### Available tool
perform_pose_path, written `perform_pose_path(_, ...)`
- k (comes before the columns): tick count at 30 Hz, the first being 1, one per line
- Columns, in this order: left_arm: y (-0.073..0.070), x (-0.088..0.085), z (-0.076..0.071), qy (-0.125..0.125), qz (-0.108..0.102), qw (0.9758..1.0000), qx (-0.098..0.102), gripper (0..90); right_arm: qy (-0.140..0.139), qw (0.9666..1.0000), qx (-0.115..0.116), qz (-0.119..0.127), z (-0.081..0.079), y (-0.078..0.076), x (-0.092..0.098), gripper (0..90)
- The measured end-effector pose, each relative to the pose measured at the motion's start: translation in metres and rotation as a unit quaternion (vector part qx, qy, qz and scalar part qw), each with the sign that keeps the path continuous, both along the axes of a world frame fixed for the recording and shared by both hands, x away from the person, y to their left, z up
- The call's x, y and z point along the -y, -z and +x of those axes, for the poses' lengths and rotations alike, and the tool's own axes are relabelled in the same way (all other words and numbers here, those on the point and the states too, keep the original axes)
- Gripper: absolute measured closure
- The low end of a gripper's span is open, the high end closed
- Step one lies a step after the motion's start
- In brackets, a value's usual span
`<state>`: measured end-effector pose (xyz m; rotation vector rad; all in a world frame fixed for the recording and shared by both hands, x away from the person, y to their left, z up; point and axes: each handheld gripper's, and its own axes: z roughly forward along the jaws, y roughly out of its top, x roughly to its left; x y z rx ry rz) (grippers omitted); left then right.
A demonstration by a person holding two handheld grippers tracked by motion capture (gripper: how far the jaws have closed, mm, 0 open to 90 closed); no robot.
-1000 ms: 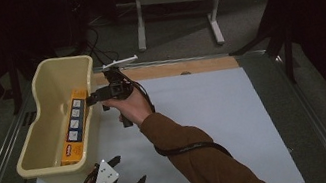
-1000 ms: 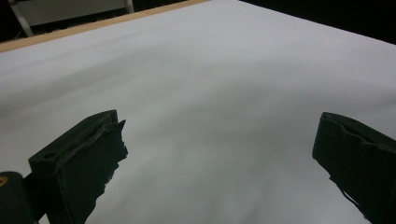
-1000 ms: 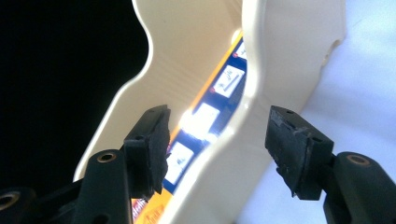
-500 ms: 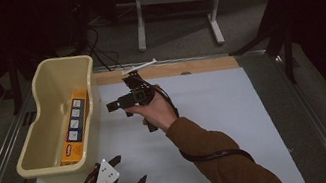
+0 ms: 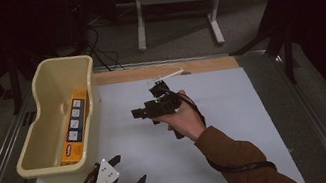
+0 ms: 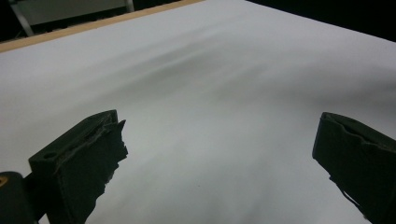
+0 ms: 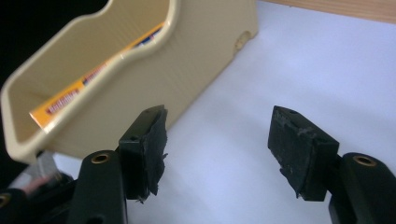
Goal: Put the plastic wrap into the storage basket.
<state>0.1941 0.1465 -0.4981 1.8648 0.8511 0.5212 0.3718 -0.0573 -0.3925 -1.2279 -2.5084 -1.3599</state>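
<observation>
While the high view looks down on the white worktop (image 5: 238, 124), the right tool (image 5: 140, 112) hangs above its middle, pointing toward the cream plastic bin (image 5: 42, 143) at the left edge, with nothing between its jaws. An orange carton (image 5: 73, 127) lies flat on the bin's floor along the right wall, well apart from that tool. The left tool (image 5: 129, 171) rests near the front edge of the worktop, just beside the bin's near end, jaws spread and empty. A thin white stick (image 5: 166, 76) lies at the far edge, by the wooden strip.

From the left gripper view, the left tool (image 6: 219, 154) shows both jaws standing wide apart over bare white worktop (image 6: 210, 84) (nothing gripped).

From the right gripper view, the right tool (image 7: 217, 140) has just been opening; its jaws stand partly apart and hold nothing. Beyond them rises the cream plastic bin (image 7: 205, 51), the orange carton (image 7: 70, 100) lying inside against its far wall.
</observation>
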Motion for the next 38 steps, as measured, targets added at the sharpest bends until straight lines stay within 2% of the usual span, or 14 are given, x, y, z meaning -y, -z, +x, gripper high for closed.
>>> perform_pose_path(1,0.0,0.0,0.0,0.0,0.0,1.0,0.0,1.8,-0.004,0.9997,0.021,-0.012,-0.01,0.006,0.014,36.2)
perform_pose_path(7,0.0,-0.001,0.0,-0.003,0.0,1.0,0.001,1.8,-0.01,0.9972,0.068,-0.029,-0.027,0.018,0.039,35.6)
perform_pose_path(11,0.0,-0.002,0.0,-0.004,0.0,1.0,0.001,1.8,-0.016,0.9961,0.082,-0.03,-0.032,0.022,0.048,35.7)
perform_pose_path(13,0.0,-0.002,0.0,-0.004,0.0,1.0,0.001,1.8,-0.03,0.994,0.101,-0.032,-0.04,0.029,0.067,35.7)
perform_pose_path(14,0.0,-0.002,0.0,-0.004,0.001,1.0,0.0,1.8,-0.03,0.994,0.101,-0.032,-0.04,0.029,0.067,35.7)
perform_pose_path(19,0.0,-0.003,0.001,-0.007,-0.001,1.0,0.0,1.8,-0.035,0.9869,0.155,-0.03,-0.052,0.038,0.103,33.4)
perform_pose_path(20,0.0,-0.003,0.001,-0.007,-0.001,1.0,0.0,1.8,-0.035,0.9869,0.155,-0.03,-0.052,0.038,0.103,33.4)
perform_pose_path(21,0.0,-0.003,0.001,-0.008,-0.001,1.0,0.0,1.8,-0.034,0.9832,0.175,-0.04,-0.057,0.042,0.116,31.6)
perform_pose_path(23,0.0,-0.003,0.001,-0.008,-0.001,1.0,0.0,1.8,-0.034,0.9786,0.197,-0.051,-0.061,0.047,0.131,30.7)
perform_pose_path(25,0.0,-0.004,0.001,-0.008,-0.001,1.0,0.0,1.8,-0.031,0.9768,0.206,-0.049,-0.066,0.054,0.148,29.6)
perform_pose_path(27,0.0,-0.003,0.001,-0.009,-0.001,1.0,-0.001,1.8,-0.025,0.977,0.207,-0.044,-0.068,0.058,0.157,29.6)
perform_pose_path(30,0.001,-0.003,0.002,-0.009,0.001,1.0,-0.002,1.8,-0.002,0.9794,0.2,-0.027,-0.077,0.08,0.193,29.6)
perform_pose_path(34,0.001,-0.002,0.003,-0.01,0.006,0.9999,-0.003,1.8,0.006,0.9799,0.195,-0.041,-0.087,0.095,0.217,29.4)
perform_pose_path(38,0.003,-0.001,0.005,-0.012,0.009,0.9999,-0.004,1.8,0.022,0.9804,0.191,-0.041,-0.091,0.102,0.235,27.3)
